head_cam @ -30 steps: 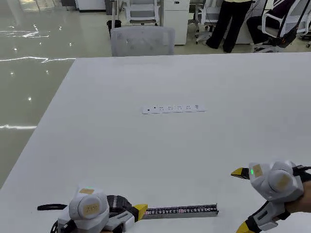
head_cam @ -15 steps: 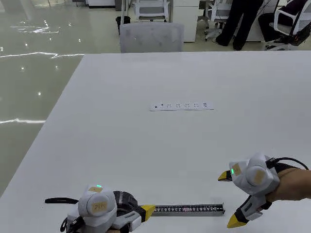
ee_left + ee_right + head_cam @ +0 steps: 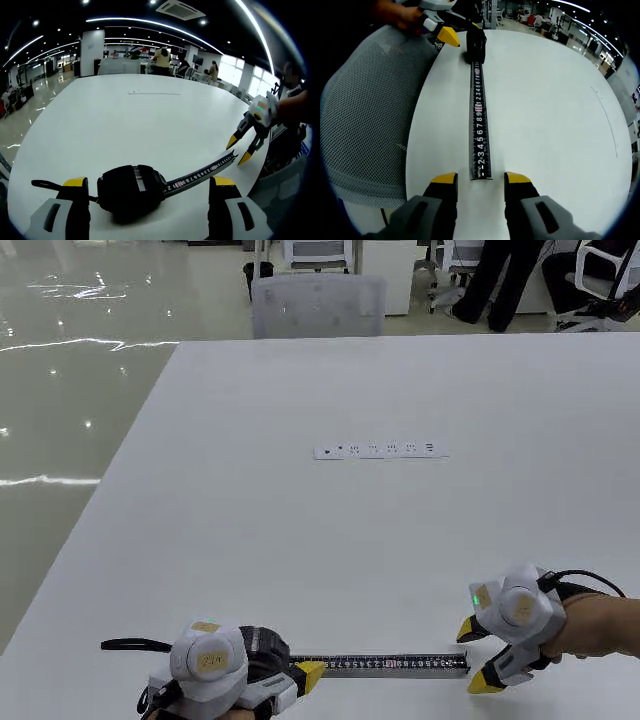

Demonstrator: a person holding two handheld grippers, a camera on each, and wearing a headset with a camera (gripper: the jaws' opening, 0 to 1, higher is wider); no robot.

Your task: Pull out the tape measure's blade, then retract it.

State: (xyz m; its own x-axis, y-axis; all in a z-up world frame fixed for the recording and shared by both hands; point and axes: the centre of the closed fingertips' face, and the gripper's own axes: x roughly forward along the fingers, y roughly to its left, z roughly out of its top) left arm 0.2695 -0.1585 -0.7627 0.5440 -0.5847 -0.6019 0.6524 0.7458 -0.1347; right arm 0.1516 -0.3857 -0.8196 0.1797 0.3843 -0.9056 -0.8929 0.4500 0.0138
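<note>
At the near edge of the counter [image 3: 300, 540], the head view shows my left hand-held gripper [image 3: 285, 672] set around the black tape measure [image 3: 262, 648]. The blade [image 3: 385, 665] runs flat out of it toward my right hand-held gripper [image 3: 474, 657]. A second ago that right one hung well off beyond the blade; it has since come in, and its yellow tips now sit either side of the free end [image 3: 463, 661]. The blade looks about as far out as it was, so I judge this a fresh reach for the end, either to draw more out or to guide it home. A power strip [image 3: 380, 450] lies far ahead of both, out of the way.

In the left gripper view the tape measure's body lies between the jaws, nearer the left one. They stand wide, and there is a clear gap on the side where the blade leaves, so I call this hand-held gripper open and merely straddling.

In the right gripper view the blade stretches straight ahead to the tape measure. Its end lies just in front of the gap between the two parted jaws, touching neither. This one is open too and grips nothing yet. Closing squarely on the thin end is what the next move needs.
</note>
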